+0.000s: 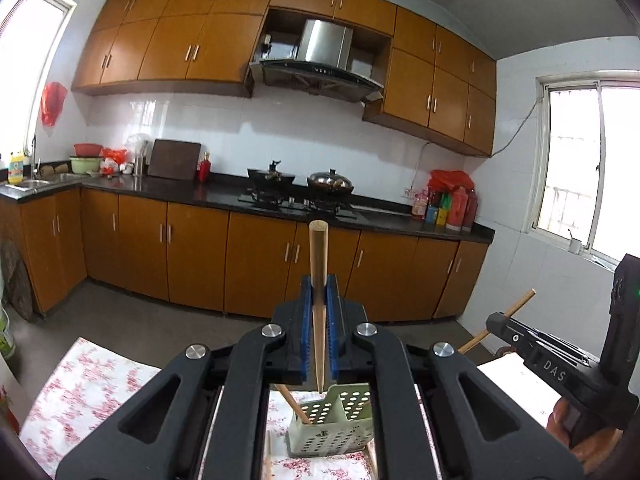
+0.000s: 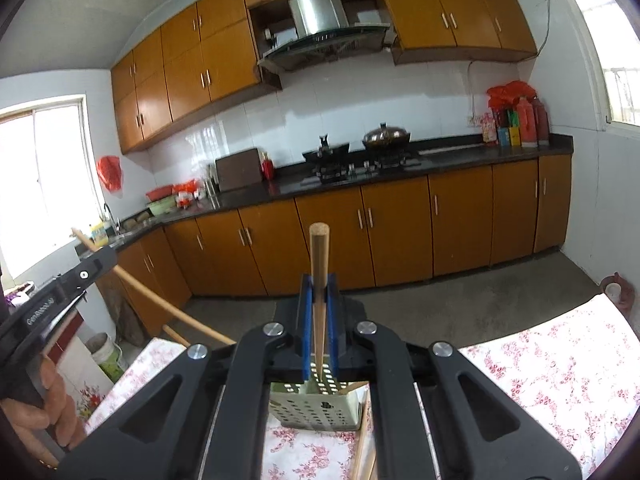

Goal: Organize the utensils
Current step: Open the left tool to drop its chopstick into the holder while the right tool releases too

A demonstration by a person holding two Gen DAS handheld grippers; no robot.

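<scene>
Left gripper (image 1: 319, 280): blue pads pressed together on a wooden chopstick (image 1: 318, 280), which stands upright between them, blunt end up and tapered tip down. The tip sits directly over the pale green perforated utensil holder (image 1: 332, 428); whether it touches the holder's rim cannot be told from this angle.

Right gripper (image 2: 319, 288): likewise pinched on a second chopstick (image 2: 319, 280), upright, thick end uppermost, its point down at the mouth of the same holder.

The holder stands on a table covered by a white cloth with pink flowers (image 2: 560, 368), well in from the cloth's far edge. One chopstick (image 1: 294, 404) already leans inside its left compartment. More loose chopsticks (image 2: 364, 452) lie on the cloth against the holder's near side.

A hand (image 2: 44, 412) grips the left device's handle at the left edge of the right wrist view.

Behind: dark countertop (image 1: 224, 196) with two lidded pans on the hob.
</scene>
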